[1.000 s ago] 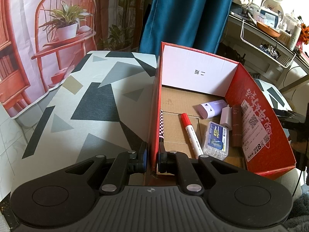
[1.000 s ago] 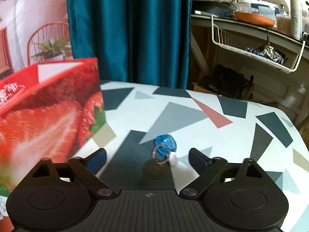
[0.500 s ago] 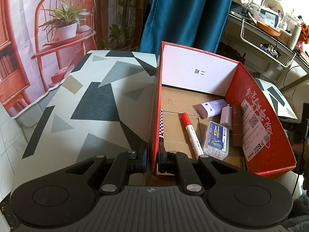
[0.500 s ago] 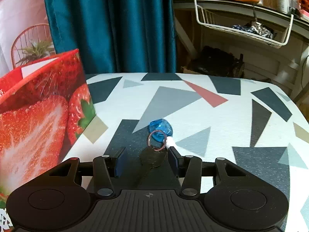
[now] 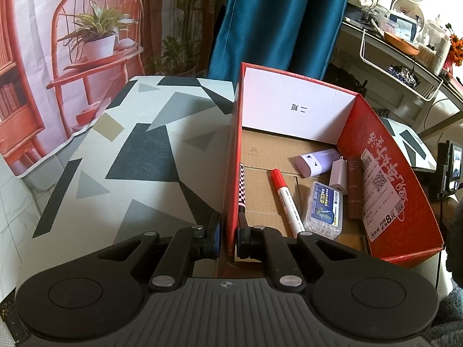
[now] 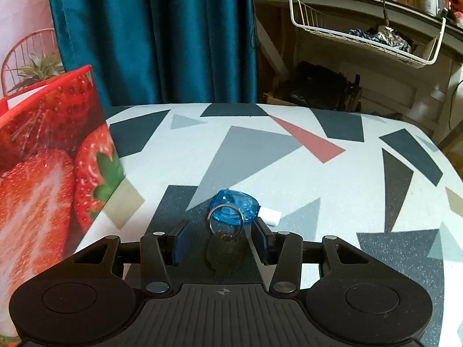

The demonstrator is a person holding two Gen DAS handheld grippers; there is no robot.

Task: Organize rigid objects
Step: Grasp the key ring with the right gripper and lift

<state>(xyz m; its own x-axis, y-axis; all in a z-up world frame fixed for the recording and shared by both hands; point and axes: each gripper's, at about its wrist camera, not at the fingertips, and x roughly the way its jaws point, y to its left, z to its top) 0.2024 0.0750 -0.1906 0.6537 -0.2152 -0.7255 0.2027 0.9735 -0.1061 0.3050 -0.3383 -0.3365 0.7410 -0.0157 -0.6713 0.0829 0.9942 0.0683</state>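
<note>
In the left wrist view, my left gripper (image 5: 228, 234) is shut on the near left wall of the red strawberry box (image 5: 231, 173). The box holds a red marker (image 5: 286, 199), a clear case (image 5: 325, 206), a purple tube (image 5: 318, 162), a white plug (image 5: 339, 175), a brown stick (image 5: 354, 188) and a checkered pen (image 5: 242, 185). In the right wrist view, a black key (image 6: 224, 253) with a ring and a blue tag (image 6: 234, 205) lies on the patterned tablecloth. My right gripper (image 6: 221, 238) straddles the key, its jaws narrowed with small gaps on both sides.
The box's strawberry-printed side (image 6: 43, 188) stands close on the left of the right gripper. A small white piece (image 6: 270, 216) lies beside the blue tag. A teal curtain (image 6: 159, 43) hangs behind the table, with a cluttered shelf and wire basket (image 6: 361, 34) at the right.
My right gripper has moved forward and down over the key, and its jaws have narrowed from wide to close around it. The left gripper and the box have not moved.
</note>
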